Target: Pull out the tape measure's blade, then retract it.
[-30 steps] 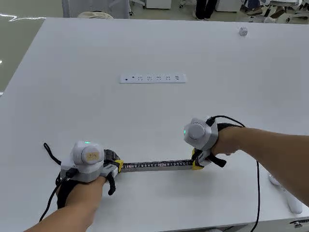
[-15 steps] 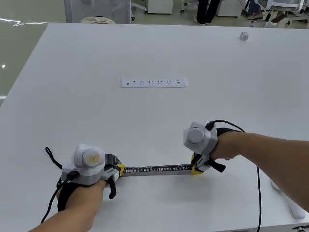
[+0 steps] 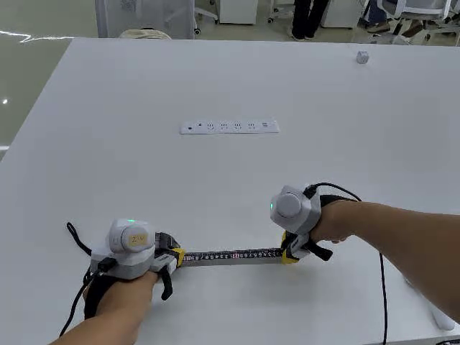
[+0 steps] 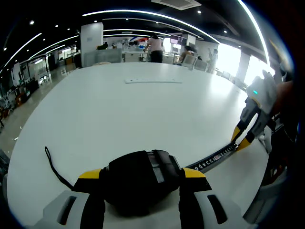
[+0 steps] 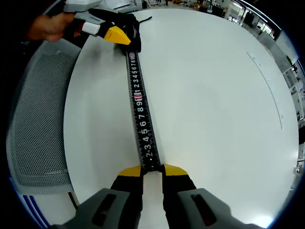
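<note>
Since 1 s earlier, right tool [image 3: 289, 253] had edged in toward left tool [image 3: 172, 253], so less blade [image 3: 230, 254] showed btwn them. Left tool was clamped on the black tape measure case [image 4: 138, 179], low at the near left of the counter [image 3: 230, 187]. Right tool was closed on the blade's tip end. Blade lay along the counter, long axis left-right across the person's front, numbers climbing toward the case. Retracting probably meant right tool moving along that axis toward the case, w/o twisting.
</note>
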`<state>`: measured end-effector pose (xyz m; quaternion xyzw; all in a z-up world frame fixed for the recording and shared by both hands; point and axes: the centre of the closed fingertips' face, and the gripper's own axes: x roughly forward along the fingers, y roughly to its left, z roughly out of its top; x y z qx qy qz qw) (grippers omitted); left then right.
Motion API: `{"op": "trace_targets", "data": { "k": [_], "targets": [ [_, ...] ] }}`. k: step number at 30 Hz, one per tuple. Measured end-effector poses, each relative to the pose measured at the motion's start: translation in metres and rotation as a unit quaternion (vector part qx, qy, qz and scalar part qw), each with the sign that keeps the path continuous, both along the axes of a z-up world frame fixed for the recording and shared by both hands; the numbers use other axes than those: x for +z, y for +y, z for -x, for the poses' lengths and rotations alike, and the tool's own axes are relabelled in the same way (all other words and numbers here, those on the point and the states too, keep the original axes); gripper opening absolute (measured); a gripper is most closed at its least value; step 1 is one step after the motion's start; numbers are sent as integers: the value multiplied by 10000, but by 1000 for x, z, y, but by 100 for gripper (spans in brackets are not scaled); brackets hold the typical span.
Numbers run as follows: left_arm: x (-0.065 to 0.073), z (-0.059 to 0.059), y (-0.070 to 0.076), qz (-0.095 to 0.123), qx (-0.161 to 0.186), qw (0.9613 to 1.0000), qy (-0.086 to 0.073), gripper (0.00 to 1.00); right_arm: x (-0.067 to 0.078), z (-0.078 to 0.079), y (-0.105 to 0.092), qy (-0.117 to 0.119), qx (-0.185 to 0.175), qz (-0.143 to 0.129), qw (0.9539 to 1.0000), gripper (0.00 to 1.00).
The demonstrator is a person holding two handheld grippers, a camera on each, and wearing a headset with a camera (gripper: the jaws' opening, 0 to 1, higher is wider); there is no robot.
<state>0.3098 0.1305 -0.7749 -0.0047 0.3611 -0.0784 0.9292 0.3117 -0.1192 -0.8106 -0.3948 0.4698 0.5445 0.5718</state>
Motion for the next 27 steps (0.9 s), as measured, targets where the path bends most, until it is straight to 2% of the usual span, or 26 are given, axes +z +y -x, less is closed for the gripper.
{"op": "trace_targets", "data": {
  "k": [27],
  "targets": [
    [0, 0, 0, 16, 11, 10000, 25, 59, 1, 0, 12, 7, 32, -37, 10000, 14]
  ]
}}
